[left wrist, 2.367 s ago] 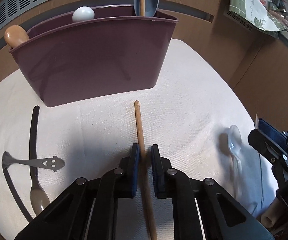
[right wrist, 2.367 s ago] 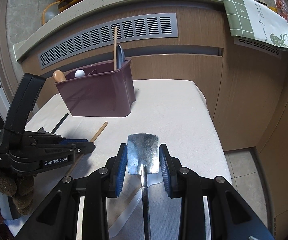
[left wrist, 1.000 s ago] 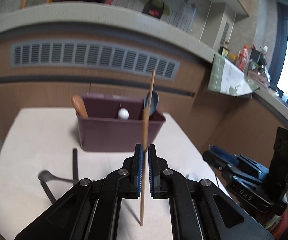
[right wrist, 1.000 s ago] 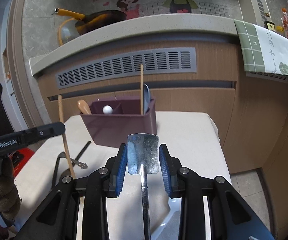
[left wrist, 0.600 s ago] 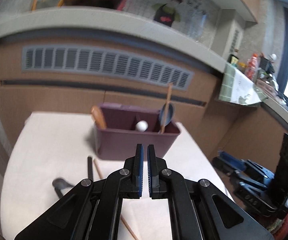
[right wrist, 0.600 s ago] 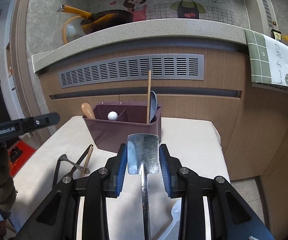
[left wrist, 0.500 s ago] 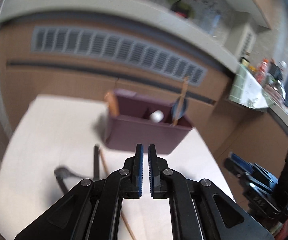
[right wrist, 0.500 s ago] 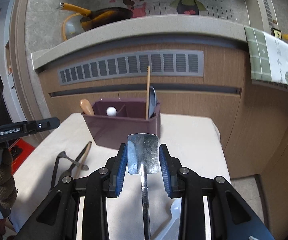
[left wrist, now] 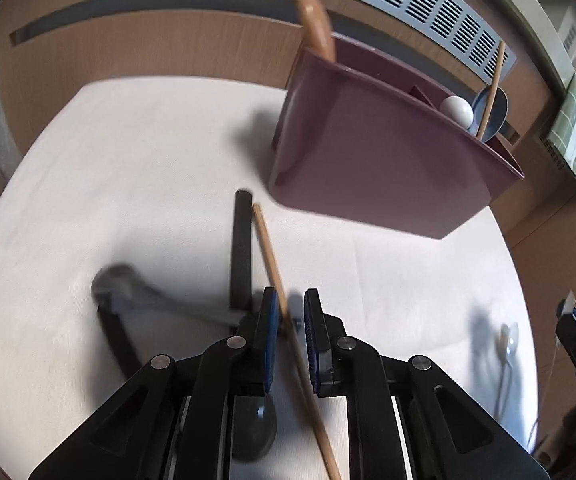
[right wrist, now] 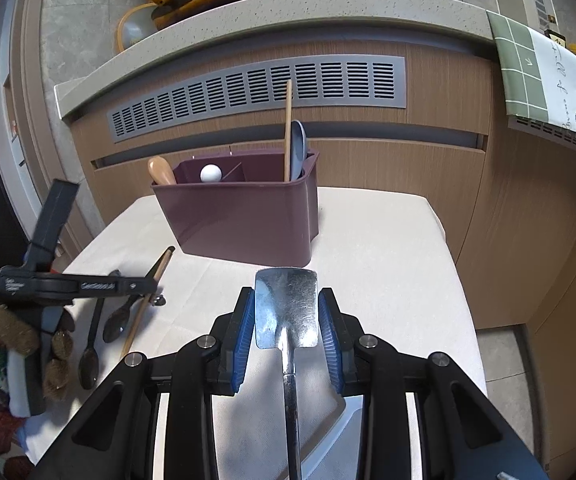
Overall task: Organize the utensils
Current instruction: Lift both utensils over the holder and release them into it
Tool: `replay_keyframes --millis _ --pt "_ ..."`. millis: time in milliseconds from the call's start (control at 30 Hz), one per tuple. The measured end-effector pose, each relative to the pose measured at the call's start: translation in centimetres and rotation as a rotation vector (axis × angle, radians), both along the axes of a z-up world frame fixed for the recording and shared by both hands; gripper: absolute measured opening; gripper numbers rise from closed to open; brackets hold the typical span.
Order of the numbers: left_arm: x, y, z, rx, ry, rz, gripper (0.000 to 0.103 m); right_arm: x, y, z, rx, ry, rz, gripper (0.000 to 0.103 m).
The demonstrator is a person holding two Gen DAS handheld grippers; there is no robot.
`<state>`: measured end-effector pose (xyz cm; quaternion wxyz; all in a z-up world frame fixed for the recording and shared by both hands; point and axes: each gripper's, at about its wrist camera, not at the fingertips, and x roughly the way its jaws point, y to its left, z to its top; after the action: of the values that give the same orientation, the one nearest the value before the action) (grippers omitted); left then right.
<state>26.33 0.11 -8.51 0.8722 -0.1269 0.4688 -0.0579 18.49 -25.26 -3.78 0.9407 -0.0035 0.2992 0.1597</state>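
Left fingers (left wrist: 290,312) just opening around chopstick (left wrist: 271,256), right fingers (right wrist: 286,320) gripping spatula (right wrist: 286,308)

White lettering on the side of the left tool (right wrist: 155,286) reads roughly "GenRobot.AI"; a smaller label further back on it is too small to read.

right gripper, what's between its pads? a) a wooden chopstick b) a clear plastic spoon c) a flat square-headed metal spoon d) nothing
c: in the right wrist view the right gripper has its blue pads closed on the sides of a flat metal spoon with a square head, its handle running back toward the camera.
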Motion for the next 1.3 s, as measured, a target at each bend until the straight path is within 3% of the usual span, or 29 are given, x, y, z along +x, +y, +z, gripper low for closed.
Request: replay_keyframes --millis 367,467,667,900,967,1133,1200,1300 --pt "2.9 -1.9 -0.3 0.080 0.034 -0.043 0.011 0.2 0.3 -0.4 0.010 0.013 0.009 0.029" --pt "1.4 -1.3 0.5 -0.012 0.000 -0.056 0.006 -0.1 0.0 0.5 0.031 -0.009 0.008 0.029" --pt "-4.6 -0.4 5.6 -0.070 -0.204 -0.049 0.006 0.2 -1.2 2.3 0.109 -0.007 0.014 0.029" --pt "-6.8 0.2 11.0 -0.080 -0.385 -0.044 0.006 0.4 -0.7 3.6 0.113 -0.034 0.012 0.029" --pt "-6.8 0.2 14.2 -0.099 -0.463 -0.057 0.006 0.6 -0.4 5.4 0.111 -0.081 0.022 0.029" --pt "-4.5 0.2 22.8 -0.069 -0.697 -0.048 0.006 2.3 0.5 14.7 0.155 -0.335 0.039 0.029" --pt "-3.1 0.4 24.3 -0.086 -0.767 -0.002 0.006 4.0 0.8 17.5 0.207 -0.411 0.045 0.029" --pt "-1.2 0.5 24.3 -0.090 -0.863 0.069 0.006 6.7 1.3 18.1 0.278 -0.447 0.030 0.029"
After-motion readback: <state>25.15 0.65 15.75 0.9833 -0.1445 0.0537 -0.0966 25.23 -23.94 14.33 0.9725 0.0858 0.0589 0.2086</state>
